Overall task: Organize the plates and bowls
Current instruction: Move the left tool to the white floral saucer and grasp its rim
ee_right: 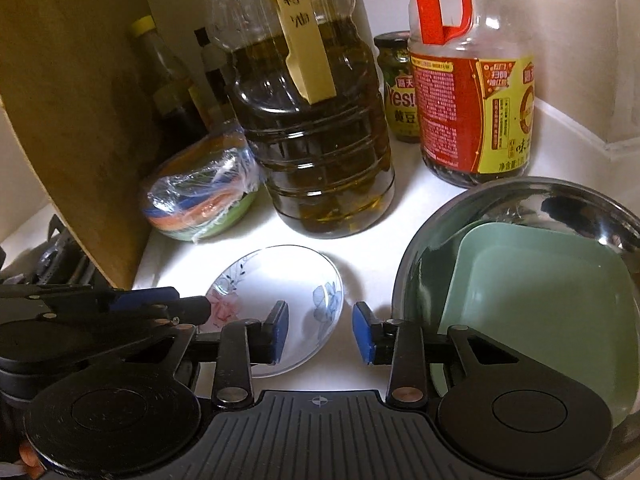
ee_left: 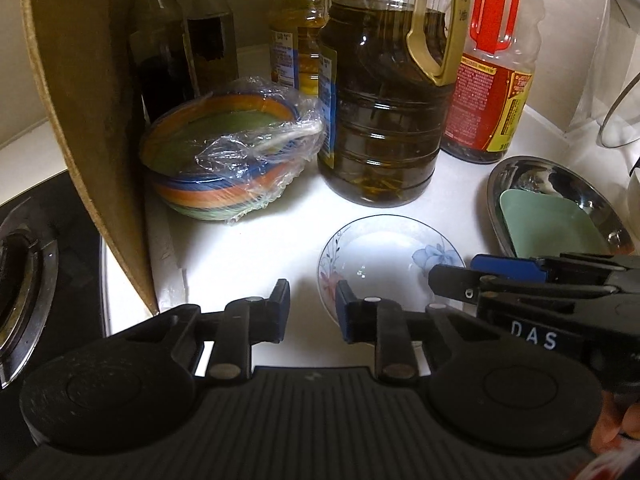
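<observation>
A small white flowered plate (ee_left: 384, 256) lies on the white counter; it also shows in the right wrist view (ee_right: 288, 288). A steel bowl (ee_left: 520, 176) holds a green square dish (ee_left: 548, 220); in the right wrist view the steel bowl (ee_right: 520, 204) and green dish (ee_right: 544, 292) are close at right. A stack of coloured bowls in plastic wrap (ee_left: 224, 156) sits at the back left and shows in the right wrist view (ee_right: 200, 204). My left gripper (ee_left: 313, 310) is open at the plate's near left rim. My right gripper (ee_right: 320, 332) is open over the plate's right rim.
A large dark oil jug (ee_left: 380, 112), a red-labelled bottle (ee_left: 488, 80) and several smaller bottles stand at the back. A wooden board (ee_left: 92, 120) leans upright at left, beside a gas stove (ee_left: 24, 280). A green-labelled jar (ee_right: 400, 88) stands behind the jug.
</observation>
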`<state>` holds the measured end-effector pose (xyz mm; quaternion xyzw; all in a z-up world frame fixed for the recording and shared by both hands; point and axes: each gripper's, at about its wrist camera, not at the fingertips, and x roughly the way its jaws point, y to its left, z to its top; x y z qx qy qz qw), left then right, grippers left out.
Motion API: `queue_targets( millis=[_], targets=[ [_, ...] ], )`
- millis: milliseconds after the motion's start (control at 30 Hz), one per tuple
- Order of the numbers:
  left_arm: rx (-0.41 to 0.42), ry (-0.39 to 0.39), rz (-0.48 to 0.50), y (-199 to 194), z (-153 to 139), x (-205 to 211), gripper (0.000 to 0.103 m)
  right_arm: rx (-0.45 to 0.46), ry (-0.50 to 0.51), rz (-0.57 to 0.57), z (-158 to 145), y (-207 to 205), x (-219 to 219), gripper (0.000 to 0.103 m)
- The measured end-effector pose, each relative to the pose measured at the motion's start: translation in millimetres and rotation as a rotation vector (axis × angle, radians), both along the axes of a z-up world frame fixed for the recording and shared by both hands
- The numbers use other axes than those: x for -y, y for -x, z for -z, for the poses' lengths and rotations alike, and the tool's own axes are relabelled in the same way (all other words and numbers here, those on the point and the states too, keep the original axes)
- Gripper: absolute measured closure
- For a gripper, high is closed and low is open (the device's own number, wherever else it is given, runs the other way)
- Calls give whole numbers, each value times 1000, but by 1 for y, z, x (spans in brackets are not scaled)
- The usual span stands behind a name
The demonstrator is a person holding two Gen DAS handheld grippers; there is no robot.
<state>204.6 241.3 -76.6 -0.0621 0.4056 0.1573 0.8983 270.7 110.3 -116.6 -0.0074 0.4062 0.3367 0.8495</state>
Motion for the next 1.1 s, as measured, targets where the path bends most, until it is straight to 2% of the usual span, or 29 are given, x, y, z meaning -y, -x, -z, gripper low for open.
queue_targets(
  millis=[467, 633, 1100],
  targets=[
    [-6, 25, 21, -12, 11, -4, 92, -2, -3, 28, 6, -9, -4, 86],
    [-2, 20, 18, -14, 12, -4, 94, -1, -1, 37, 7, -11, -2, 97],
    [10, -11, 28, -10, 3, 2, 98, 7, -37, 54, -1, -8, 4, 99]
  ],
)
